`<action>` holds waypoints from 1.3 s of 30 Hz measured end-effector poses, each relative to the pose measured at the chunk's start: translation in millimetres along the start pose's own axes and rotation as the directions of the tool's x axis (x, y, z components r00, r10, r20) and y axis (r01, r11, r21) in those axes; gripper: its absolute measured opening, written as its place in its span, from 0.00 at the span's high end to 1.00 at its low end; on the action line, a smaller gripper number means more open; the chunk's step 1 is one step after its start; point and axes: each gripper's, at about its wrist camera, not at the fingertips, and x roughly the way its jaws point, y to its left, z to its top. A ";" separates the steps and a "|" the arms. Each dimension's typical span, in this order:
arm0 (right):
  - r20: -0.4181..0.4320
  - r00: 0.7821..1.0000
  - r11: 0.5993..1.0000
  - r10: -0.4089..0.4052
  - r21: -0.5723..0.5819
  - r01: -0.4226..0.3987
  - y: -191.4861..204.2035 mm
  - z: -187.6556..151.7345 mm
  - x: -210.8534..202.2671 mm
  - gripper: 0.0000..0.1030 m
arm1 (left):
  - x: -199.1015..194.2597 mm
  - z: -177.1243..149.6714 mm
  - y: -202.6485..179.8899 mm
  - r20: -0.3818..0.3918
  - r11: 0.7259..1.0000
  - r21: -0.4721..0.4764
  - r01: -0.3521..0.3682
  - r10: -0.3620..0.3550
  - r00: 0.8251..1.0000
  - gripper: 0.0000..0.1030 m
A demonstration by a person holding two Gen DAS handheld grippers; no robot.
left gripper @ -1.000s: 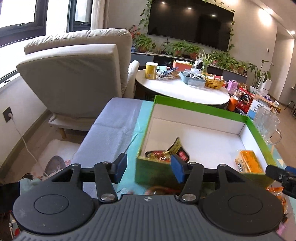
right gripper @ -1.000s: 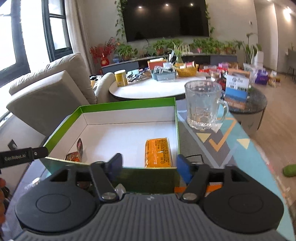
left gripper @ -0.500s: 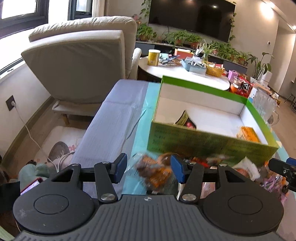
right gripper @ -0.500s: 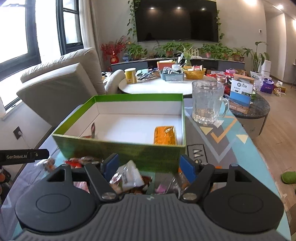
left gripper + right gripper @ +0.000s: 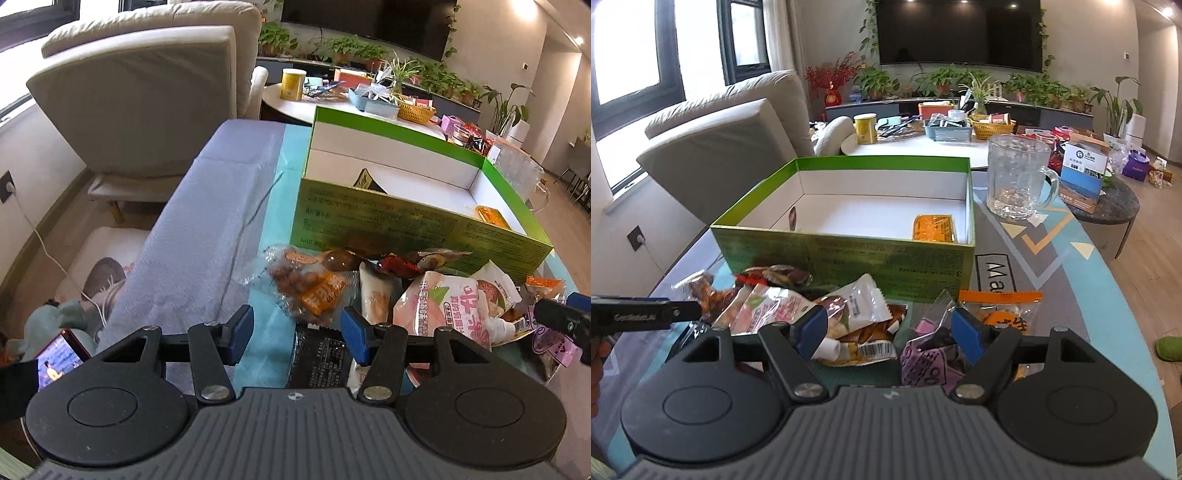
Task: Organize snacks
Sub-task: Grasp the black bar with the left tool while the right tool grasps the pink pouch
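Only an early part of the sorting appears to be done. Inside the open green cardboard box with the white lining (image 5: 846, 242), just two items are seen: a flat orange foil packet (image 5: 933, 228) lying on the floor at its right wall and a dark packet with a yellow corner (image 5: 366, 181) leaning near its left end. Most of the snacks are left outside, heaped on the patterned tablecloth directly in front of the box: a clear bag of brown nuts (image 5: 306, 282), a pink and white printed pouch (image 5: 443, 306), a small white wrapper (image 5: 862, 299) and a purple wrapper (image 5: 929, 356) among them. The left gripper (image 5: 297, 334) is held half open and empty above the nuts. The right gripper (image 5: 890, 330) is being opened wider over the pile, with nothing clamped.
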 end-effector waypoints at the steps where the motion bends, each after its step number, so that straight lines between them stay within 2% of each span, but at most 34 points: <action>1: -0.001 1.000 1.000 -0.002 -0.011 0.002 1.6 -0.9 -0.3 0.23 | -0.1 -0.6 0.4 -0.003 1.000 -0.004 0.002 -0.002 1.000 0.52; 8: -0.009 1.000 0.999 -0.011 -0.031 0.011 5.7 -4.6 2.6 0.18 | -1.9 -7.6 5.5 -0.037 1.000 -0.005 0.019 -0.019 0.999 0.52; 15: -0.020 1.000 0.999 0.003 -0.033 -0.004 9.2 -6.6 3.3 0.17 | -5.1 -22.5 -1.2 -0.048 0.998 0.060 0.025 -0.022 0.999 0.51; 22: -0.032 0.998 0.998 0.060 -0.027 -0.061 23.7 -5.4 5.3 0.17 | -16.1 -24.4 2.7 -0.048 0.998 0.038 0.043 -0.041 0.998 0.51; 25: -0.037 0.997 0.996 0.070 -0.043 -0.072 33.7 -6.5 9.5 0.17 | -18.1 -25.1 3.7 -0.047 0.997 0.056 0.054 -0.051 0.998 0.51; 29: -0.084 0.990 0.992 0.109 -0.061 -0.115 43.6 -7.1 22.4 0.17 | -17.8 -29.0 3.3 -0.050 0.994 0.086 0.062 -0.058 0.997 0.51; 31: -0.093 0.988 0.986 0.124 -0.103 -0.134 48.4 -7.0 25.3 0.17 | -16.0 -29.3 5.7 -0.061 0.995 0.083 0.062 -0.057 0.997 0.51; 33: -0.076 0.989 0.971 0.124 -0.194 -0.137 54.4 -6.8 24.0 0.17 | -15.3 -29.2 9.0 -0.061 0.995 0.074 0.067 -0.062 0.996 0.51; 36: -0.051 0.992 0.921 0.116 -0.369 -0.126 61.8 -5.5 24.7 0.17 | -15.3 -29.4 10.9 -0.065 0.995 0.070 0.072 -0.067 0.996 0.51; 39: -0.054 0.990 0.868 0.127 -0.477 -0.137 62.1 -4.2 25.1 0.17 | -15.2 -29.2 11.3 -0.065 0.995 0.071 0.073 -0.068 0.996 0.51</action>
